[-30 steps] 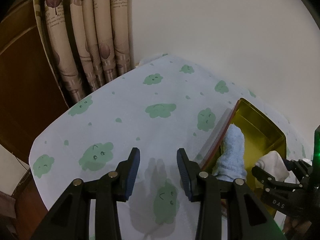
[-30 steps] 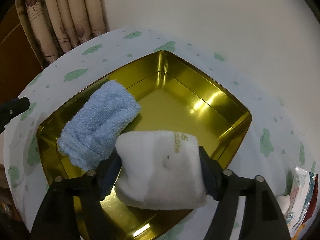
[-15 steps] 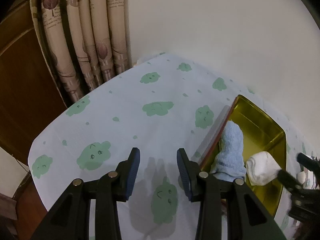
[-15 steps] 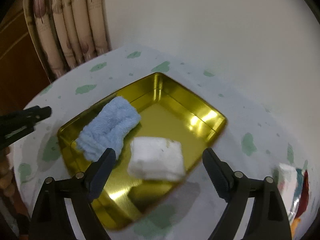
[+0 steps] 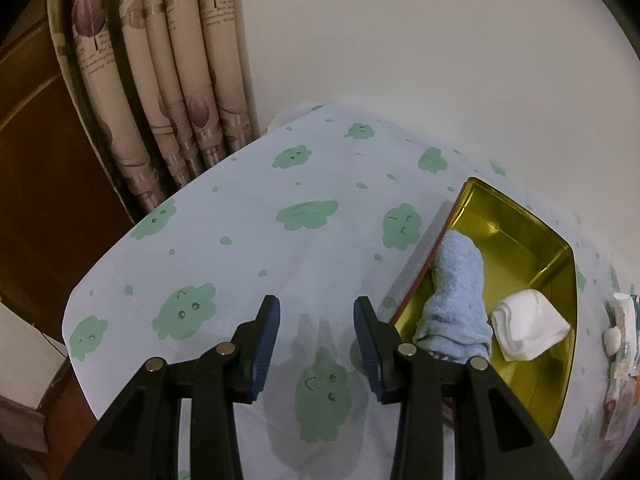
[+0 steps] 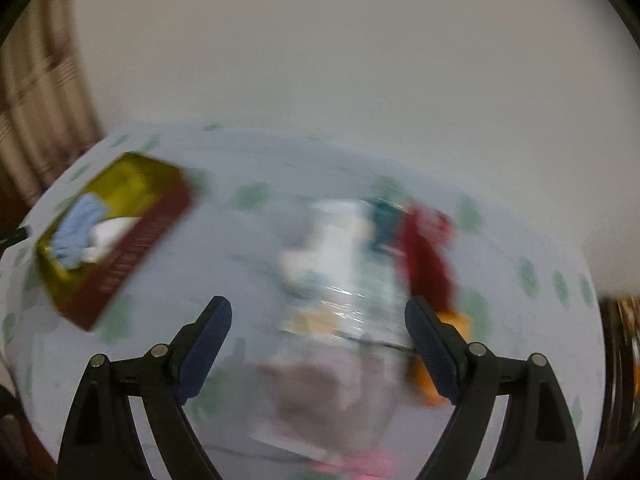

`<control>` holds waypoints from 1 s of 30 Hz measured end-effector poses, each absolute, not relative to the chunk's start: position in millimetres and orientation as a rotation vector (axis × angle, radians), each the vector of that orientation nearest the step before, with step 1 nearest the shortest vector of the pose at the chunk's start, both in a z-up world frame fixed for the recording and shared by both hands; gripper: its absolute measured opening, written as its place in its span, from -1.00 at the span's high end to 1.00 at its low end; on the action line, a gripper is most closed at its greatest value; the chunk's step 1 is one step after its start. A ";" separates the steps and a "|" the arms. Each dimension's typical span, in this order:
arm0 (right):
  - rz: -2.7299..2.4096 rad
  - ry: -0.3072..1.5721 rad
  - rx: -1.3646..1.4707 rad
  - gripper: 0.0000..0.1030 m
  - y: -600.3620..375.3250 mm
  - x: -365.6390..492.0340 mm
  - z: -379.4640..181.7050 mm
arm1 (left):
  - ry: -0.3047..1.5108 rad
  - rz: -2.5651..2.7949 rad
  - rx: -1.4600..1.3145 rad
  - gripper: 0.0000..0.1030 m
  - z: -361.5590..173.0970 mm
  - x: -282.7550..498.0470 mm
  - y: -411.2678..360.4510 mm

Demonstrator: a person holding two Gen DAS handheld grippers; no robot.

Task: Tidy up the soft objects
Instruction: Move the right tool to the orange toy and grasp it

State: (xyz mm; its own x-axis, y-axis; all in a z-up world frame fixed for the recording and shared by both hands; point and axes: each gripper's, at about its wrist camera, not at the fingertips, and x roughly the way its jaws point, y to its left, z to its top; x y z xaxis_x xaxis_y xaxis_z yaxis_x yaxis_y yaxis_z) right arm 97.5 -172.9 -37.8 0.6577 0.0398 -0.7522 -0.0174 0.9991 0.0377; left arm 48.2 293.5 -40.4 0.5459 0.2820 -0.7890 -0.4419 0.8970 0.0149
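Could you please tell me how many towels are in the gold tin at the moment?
2. The blue towel lies along the tin's left wall; the white towel sits beside it on the right, at the near end. None seem hidden.

Left gripper (image 5: 316, 338) jaws apart, empty; right gripper (image 6: 318, 344) jaws wide apart, empty, view motion-blurred.
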 end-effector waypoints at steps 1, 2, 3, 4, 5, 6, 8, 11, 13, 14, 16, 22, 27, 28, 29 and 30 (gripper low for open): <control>0.003 0.860 0.042 -0.67 -187.5 95.3 -43.0 | 0.896 0.431 -0.190 0.24 -40.0 48.4 291.8; -0.027 0.871 0.067 -0.67 -203.7 92.8 -49.4 | 0.897 0.421 -0.195 0.24 -38.4 48.6 289.5; -0.045 0.882 0.099 -0.67 -217.8 90.9 -55.4 | 0.896 0.411 -0.205 0.24 -36.8 48.2 288.7; -0.062 0.895 0.142 -0.67 -234.0 89.3 -63.1 | 0.888 0.400 -0.213 0.24 -33.8 47.5 286.9; -0.076 0.906 0.165 -0.67 -243.1 88.9 -68.6 | 0.882 0.397 -0.210 0.24 -29.9 46.9 284.3; -0.089 0.920 0.181 -0.67 -250.7 89.6 -73.7 | 0.878 0.394 -0.209 0.24 -24.8 46.2 280.4; -0.102 0.940 0.190 -0.66 -264.5 89.1 -83.8 | 0.865 0.369 -0.213 0.24 -16.6 44.1 271.8; -0.102 0.963 0.174 -0.57 -271.0 92.6 -96.5 | 0.868 0.334 -0.187 0.24 -6.8 43.1 251.5; -0.095 0.966 0.167 -0.48 -272.6 96.6 -101.9 | 0.880 0.301 -0.170 0.24 -4.4 44.8 238.3; -0.092 0.965 0.161 -0.47 -269.9 98.8 -104.9 | 0.889 0.276 -0.158 0.24 -3.1 46.2 227.3; -0.083 0.960 0.153 -0.42 -267.6 102.4 -108.1 | 0.900 0.243 -0.140 0.24 -2.2 48.2 212.0; -0.084 0.964 0.090 -0.34 -263.7 117.0 -118.3 | 0.926 0.164 -0.074 0.24 -3.5 55.5 162.0; -0.019 0.957 0.147 -0.02 -267.1 118.4 -128.5 | 0.958 0.093 -0.024 0.24 -11.0 62.2 119.9; -0.011 0.952 0.160 -0.02 -267.4 116.3 -128.5 | 0.961 0.085 -0.022 0.24 -12.0 62.4 116.0; -0.013 0.947 0.163 -0.02 -267.4 113.2 -128.2 | 0.968 0.073 -0.019 0.24 -13.4 64.2 109.6; -0.012 0.942 0.164 -0.01 -266.9 109.6 -127.9 | 0.975 0.061 -0.007 0.24 -15.7 66.3 100.7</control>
State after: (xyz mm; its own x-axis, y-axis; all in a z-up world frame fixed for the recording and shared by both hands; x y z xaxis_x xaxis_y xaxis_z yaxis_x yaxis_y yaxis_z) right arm 109.6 -266.9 -127.9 0.5893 0.0608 -0.8056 0.0818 0.9875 0.1344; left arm 66.3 100.7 -15.7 0.5596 0.0484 -0.8274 -0.0548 0.9983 0.0212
